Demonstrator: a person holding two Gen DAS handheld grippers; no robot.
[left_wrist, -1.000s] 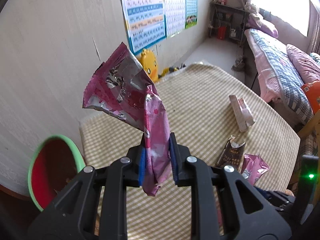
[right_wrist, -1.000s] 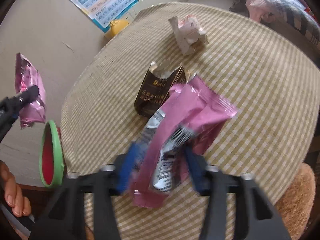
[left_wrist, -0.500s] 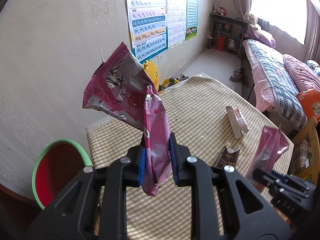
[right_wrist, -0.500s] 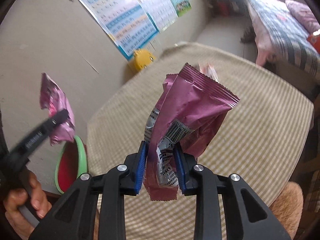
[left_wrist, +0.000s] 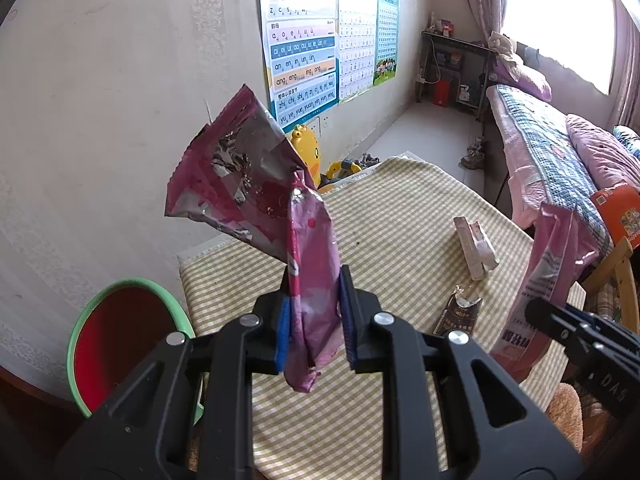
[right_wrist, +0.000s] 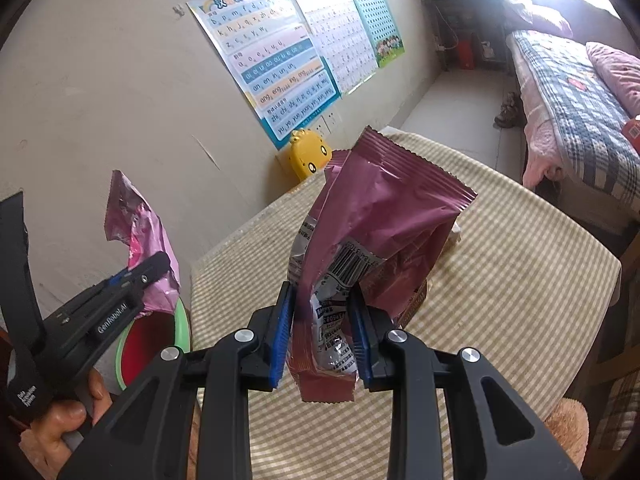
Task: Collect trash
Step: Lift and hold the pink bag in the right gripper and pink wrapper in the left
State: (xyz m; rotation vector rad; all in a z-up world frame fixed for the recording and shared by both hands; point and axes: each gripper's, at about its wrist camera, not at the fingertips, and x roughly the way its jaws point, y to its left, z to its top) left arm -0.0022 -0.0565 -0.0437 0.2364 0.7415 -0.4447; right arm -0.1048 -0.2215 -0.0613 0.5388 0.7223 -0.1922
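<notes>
The left gripper (left_wrist: 312, 316) is clamped on a pink foil wrapper (left_wrist: 256, 184) standing upright. The red bin with the green rim (left_wrist: 116, 336) sits at eight o'clock, nearer this hand. The right gripper (right_wrist: 322, 332) pinches a maroon snack bag (right_wrist: 384, 224) above the checked table (right_wrist: 520, 280), farther from the bin.

Bright window (left_wrist: 560, 20) glare upper right; fisheye-bent edges; sharp.

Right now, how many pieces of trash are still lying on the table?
2: a white crumpled carton toward the far right side of the table, and a dark brown torn packet nearer. The claws' held wrappers may hide more.
</notes>
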